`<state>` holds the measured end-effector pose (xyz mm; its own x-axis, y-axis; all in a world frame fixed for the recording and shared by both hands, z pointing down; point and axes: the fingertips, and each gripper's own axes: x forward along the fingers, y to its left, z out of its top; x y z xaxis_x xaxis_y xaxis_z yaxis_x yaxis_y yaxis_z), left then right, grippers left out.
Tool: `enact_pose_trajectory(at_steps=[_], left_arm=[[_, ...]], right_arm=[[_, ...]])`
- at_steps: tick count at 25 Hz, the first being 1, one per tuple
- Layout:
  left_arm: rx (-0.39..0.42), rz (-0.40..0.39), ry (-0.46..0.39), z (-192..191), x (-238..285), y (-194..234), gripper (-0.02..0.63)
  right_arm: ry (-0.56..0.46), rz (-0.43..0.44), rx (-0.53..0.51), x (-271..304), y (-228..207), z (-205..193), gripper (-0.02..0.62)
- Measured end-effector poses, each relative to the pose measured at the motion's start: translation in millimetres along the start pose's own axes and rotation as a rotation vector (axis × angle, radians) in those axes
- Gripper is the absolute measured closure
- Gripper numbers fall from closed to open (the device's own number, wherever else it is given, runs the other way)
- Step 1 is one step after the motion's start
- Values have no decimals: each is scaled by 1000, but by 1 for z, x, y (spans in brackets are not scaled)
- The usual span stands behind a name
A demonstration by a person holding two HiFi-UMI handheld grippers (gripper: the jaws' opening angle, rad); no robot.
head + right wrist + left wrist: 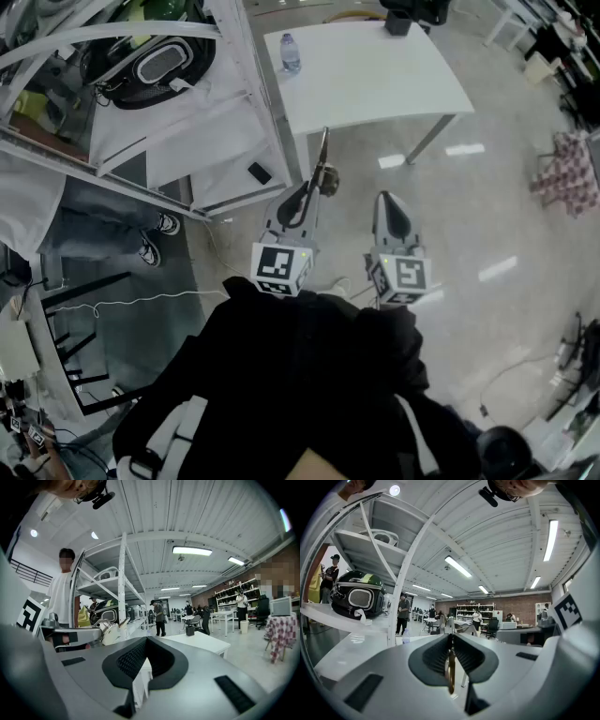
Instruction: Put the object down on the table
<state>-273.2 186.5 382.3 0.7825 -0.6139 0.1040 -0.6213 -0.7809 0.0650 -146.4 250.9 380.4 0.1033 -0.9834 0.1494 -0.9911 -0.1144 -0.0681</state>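
the left claw is clamped on a thin brass-coloured object, which juts out past its tips over the floor, just short of the white surface's near edge, by its near left corner. the right claw, alongside, is pinched together and empty.

A large open lab hall is shown. A white ribbed ceiling is lined with strip lights, and the far end is closed by a brick wall. White metal shelving is seen at left, a white table farther off on a polished pale floor.
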Motion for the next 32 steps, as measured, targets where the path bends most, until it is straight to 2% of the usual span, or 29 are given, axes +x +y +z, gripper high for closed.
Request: enact_pose_trajectory(at_steps=[7, 18, 28, 32], left_arm=[[9, 4, -4, -3, 5, -16, 572], [27, 49, -14, 2, 23, -50, 572], [39, 94, 16, -9, 39, -66, 572], [39, 99, 17, -12, 60, -68, 572]], right_arm=[[-36, 58, 42, -10, -5, 6, 594], [-53, 105, -45, -15, -48, 3, 594], [-36, 168, 59, -7, -64, 4, 594], [-20, 174, 25, 11, -81, 1, 594]])
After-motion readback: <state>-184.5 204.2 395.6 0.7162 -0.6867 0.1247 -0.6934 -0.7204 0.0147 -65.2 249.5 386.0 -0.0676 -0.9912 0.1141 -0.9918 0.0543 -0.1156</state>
